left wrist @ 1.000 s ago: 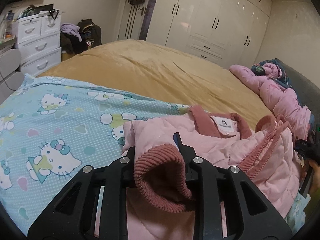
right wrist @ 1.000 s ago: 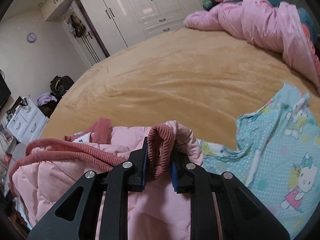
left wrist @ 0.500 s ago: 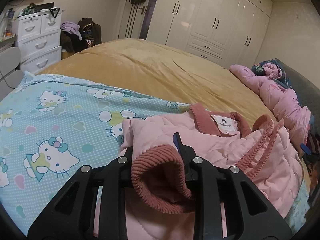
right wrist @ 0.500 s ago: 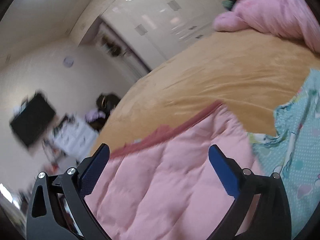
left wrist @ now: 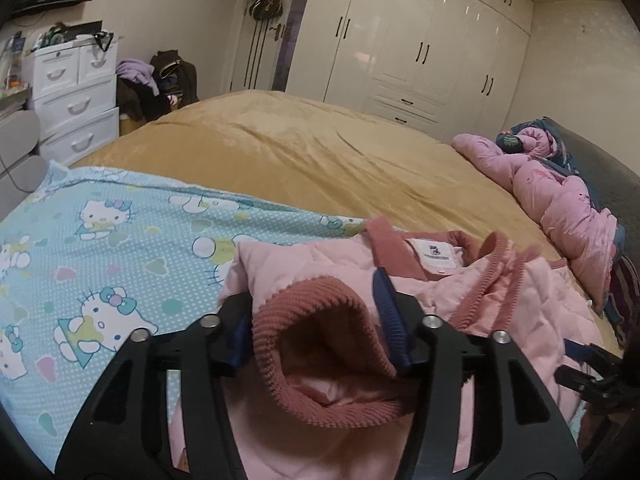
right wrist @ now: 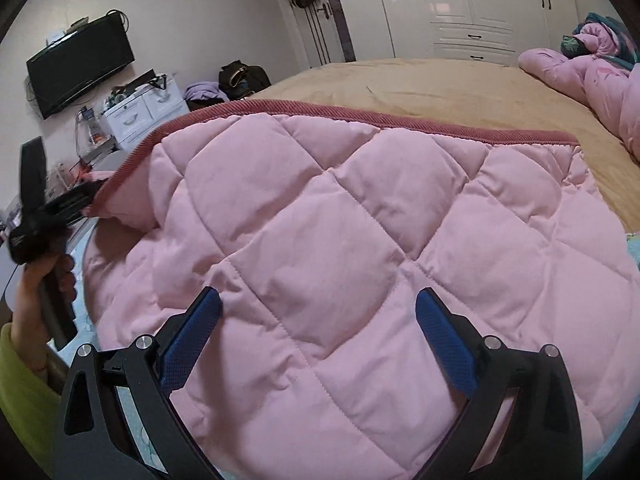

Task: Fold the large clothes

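From the left wrist view, the left gripper (left wrist: 316,320) sits over the ribbed dusty-rose cuff (left wrist: 320,344) of the pink quilted jacket (left wrist: 520,312); its jaws have just been opening, and the cuff lies loosely between the blue pads (left wrist: 390,316), which now stand partly apart with the right one touching the knit rather than squeezing it. The jacket is bunched on a pale blue cartoon-cat sheet (left wrist: 100,248) at the near edge of the bed, collar and white label turned up, with the tan bedspread (left wrist: 300,152) stretching behind it and a crumpled pink duvet (left wrist: 560,204) at the far right. From the right wrist view, the right gripper (right wrist: 318,328) hovers with its jaws spread wide, nothing between them, just above the jacket's smooth quilted back (right wrist: 340,220), whose ribbed hem (right wrist: 360,114) runs along the far edge. At the left of that view, a hand (right wrist: 38,296) with a yellow-green sleeve holds the other gripper's handle, its tip at the jacket's edge.
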The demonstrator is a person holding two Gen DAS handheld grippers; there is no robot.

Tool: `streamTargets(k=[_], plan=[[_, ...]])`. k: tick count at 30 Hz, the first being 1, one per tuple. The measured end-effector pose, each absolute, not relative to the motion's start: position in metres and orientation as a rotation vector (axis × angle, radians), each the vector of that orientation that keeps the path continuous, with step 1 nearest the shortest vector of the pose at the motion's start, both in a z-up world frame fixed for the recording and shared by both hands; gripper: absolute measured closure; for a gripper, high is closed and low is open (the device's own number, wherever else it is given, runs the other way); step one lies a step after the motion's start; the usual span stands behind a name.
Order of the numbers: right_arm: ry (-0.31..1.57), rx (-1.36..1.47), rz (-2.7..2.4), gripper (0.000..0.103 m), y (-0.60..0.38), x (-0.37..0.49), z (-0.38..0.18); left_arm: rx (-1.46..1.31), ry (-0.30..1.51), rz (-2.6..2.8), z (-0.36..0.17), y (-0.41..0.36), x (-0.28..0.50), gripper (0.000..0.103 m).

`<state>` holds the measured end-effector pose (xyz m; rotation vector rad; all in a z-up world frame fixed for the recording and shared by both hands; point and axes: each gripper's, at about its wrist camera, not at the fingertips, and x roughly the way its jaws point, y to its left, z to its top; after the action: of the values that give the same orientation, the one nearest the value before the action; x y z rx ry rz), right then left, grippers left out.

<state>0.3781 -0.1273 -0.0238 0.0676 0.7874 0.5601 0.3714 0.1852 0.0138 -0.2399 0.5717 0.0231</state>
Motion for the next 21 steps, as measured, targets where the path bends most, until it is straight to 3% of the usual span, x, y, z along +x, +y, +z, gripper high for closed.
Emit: streamTargets(k=[7, 9, 16, 21], plan=[[0.777, 0.12, 0.582, 0.006, -0.14, 0.388, -0.022, -0.227, 0.525, -0.008, 0.032, 0.178, 0.361, 0.023], [0.775, 0.148, 0.596, 0.006, -0.155, 0.387, -0.022, -0.206, 0.483, -0.001, 0.043, 0.178, 0.353, 0.01], [0.699, 0.162, 0.476, 0.005, -0.21, 0.383, -0.005, -0.202, 0.419, 0.074, 0.062, 0.206, 0.334, 0.009], [0.662, 0.14, 0.285, 0.005, -0.253, 0.399, 0.0, -0.274, 0.601, 0.101, 0.017, 0.241, 0.356, 0.009]])
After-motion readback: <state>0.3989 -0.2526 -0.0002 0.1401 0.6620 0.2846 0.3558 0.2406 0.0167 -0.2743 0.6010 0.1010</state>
